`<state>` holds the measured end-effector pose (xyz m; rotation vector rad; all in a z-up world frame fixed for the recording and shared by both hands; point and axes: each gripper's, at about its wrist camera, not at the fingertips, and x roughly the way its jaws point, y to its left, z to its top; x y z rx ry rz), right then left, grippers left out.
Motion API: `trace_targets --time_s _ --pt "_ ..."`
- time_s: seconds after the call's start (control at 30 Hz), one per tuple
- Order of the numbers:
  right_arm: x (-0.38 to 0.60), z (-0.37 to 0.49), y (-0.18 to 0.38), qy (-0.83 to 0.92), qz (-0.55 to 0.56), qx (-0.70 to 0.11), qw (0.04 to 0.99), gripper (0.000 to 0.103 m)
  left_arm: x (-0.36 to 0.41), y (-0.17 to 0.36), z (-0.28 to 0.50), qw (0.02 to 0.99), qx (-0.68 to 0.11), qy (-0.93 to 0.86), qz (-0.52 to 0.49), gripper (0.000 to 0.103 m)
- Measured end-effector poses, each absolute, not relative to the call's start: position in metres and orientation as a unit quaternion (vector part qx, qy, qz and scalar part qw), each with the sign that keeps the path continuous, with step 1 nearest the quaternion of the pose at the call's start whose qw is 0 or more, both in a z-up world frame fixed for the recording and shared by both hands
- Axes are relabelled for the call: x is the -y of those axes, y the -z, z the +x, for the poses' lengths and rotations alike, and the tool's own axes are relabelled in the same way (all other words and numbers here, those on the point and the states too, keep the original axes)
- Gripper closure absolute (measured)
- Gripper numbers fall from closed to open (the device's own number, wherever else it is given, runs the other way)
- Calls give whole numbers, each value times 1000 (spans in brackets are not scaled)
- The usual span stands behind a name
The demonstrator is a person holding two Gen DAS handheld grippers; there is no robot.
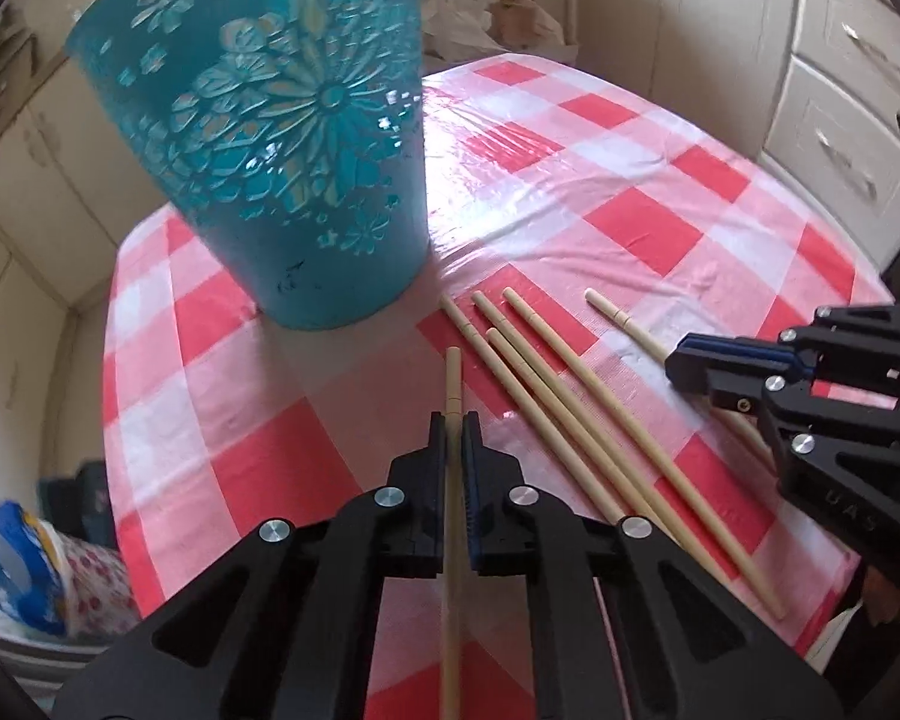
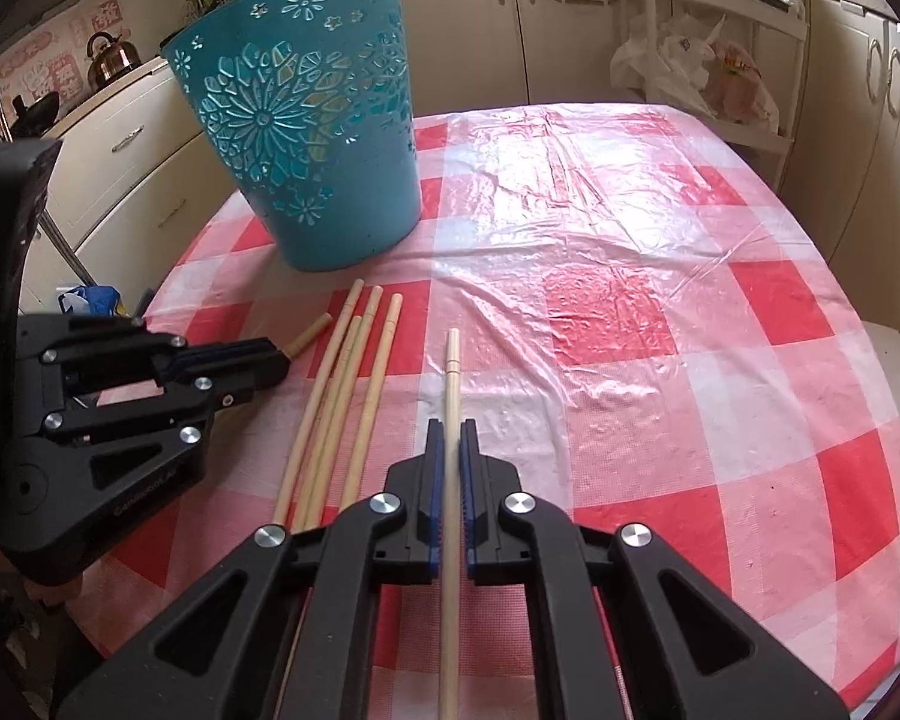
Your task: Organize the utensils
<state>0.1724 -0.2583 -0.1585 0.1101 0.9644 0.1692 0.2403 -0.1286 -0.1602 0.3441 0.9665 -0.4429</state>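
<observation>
A teal cut-out bucket stands on the red-checked table, also in the right wrist view. My left gripper is shut on a wooden chopstick; in the right wrist view this gripper has the stick's tip poking out. My right gripper is shut on another chopstick; it shows in the left wrist view with its stick. Several loose chopsticks lie between the grippers, also in the right wrist view.
The checked plastic tablecloth covers the table. Cream cabinets surround it. A rack with plastic bags stands behind the table. A kettle sits on the counter at left. Bags lie on the floor at left.
</observation>
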Motion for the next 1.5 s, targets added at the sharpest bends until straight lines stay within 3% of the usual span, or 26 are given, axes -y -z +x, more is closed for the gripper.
trace_targets --time_s 0.07,0.13,0.17,0.2,0.27,0.5,0.63,0.9,1.5 --pt "255 173 158 -83 36 -463 882 95 128 162 244 848 -465 197 161 94" --pt "250 172 158 -81 10 -463 883 95 126 162 244 851 -461 180 175 79" --pt "247 173 159 -79 -1 -462 883 96 126 163 243 851 -460 178 179 79" --pt "244 173 159 -77 -12 -461 884 96 126 163 243 851 -458 179 183 79" --pt "245 173 158 -79 -4 -461 884 97 129 163 241 847 -460 193 184 98" --pt "299 167 156 -122 198 -437 869 97 110 128 209 882 -418 183 122 98" --pt "312 160 150 -139 255 -408 865 97 91 86 187 911 -369 168 80 98" --pt "313 148 149 -145 283 -394 862 97 78 10 149 950 -268 154 44 98" --pt "327 147 158 -128 316 -396 853 97 78 -53 137 968 -191 164 15 98"
